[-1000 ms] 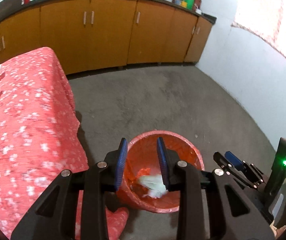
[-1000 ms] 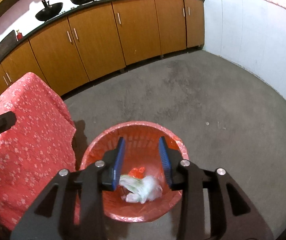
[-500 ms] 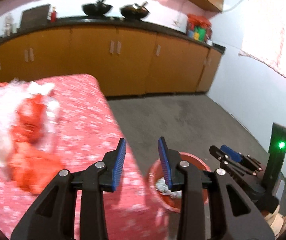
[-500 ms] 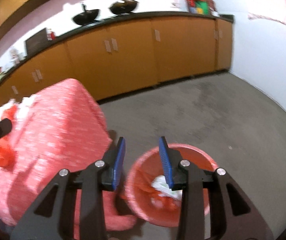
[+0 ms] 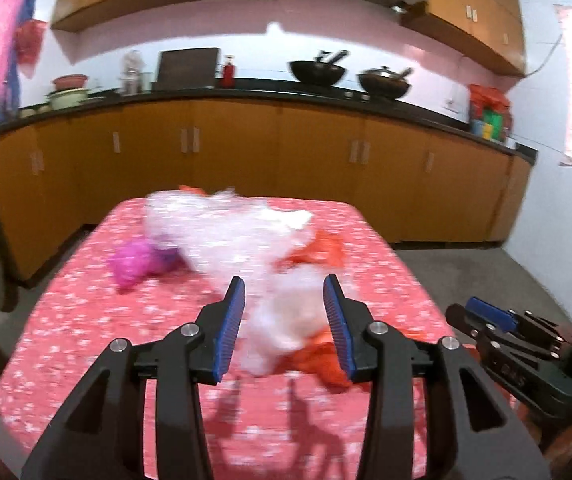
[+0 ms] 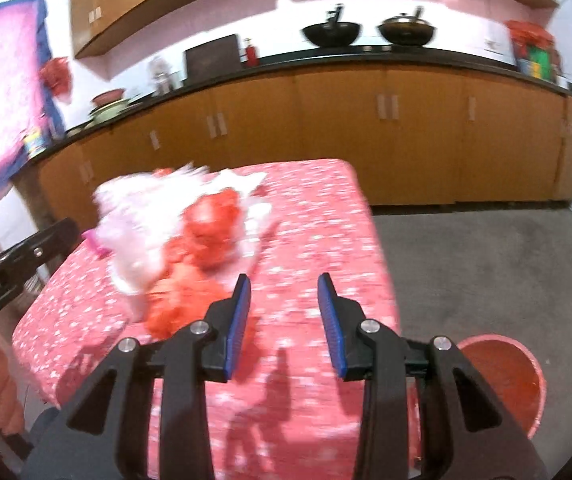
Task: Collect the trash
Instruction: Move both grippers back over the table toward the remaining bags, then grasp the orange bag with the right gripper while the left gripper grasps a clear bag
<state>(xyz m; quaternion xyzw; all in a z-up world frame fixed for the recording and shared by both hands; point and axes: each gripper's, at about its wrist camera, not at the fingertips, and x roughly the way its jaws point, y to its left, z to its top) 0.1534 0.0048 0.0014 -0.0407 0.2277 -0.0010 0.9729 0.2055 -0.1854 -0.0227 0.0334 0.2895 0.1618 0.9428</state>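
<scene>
A: Trash (image 5: 242, 236) is what we see first: a blurred heap of white, crumpled plastic with orange-red bags (image 5: 317, 250) mixed in and one magenta bag (image 5: 138, 262) at its left edge, all lying on the table (image 5: 86, 320) under a red cloth with small white flowers.

B: And our left gripper (image 5: 284, 324)?

A: We hold it above the near half of the table, aimed at the near end of the heap. Its blue pads stand partly apart and have just been opening. We see white plastic through the gap, but it lies on the cloth beyond; the pads press on nothing.

B: From the right wrist we see the right gripper (image 6: 284, 320) over the cloth too, to the right of the heap. Its pads are also partly apart, with only bare cloth showing between them.

A: So both of our tongs are empty. Where is the bin?

B: The red bin (image 6: 525, 364) stands on the grey floor just beside the table's near right corner, low at the right in the right wrist view. What lies in it we cannot tell.

A: Behind the table we see a run of brown cabinets (image 5: 309, 160) under a dark counter, and two black woks (image 5: 317, 73) on the counter.

B: In the left wrist view the right gripper shows at the lower right edge.
</scene>
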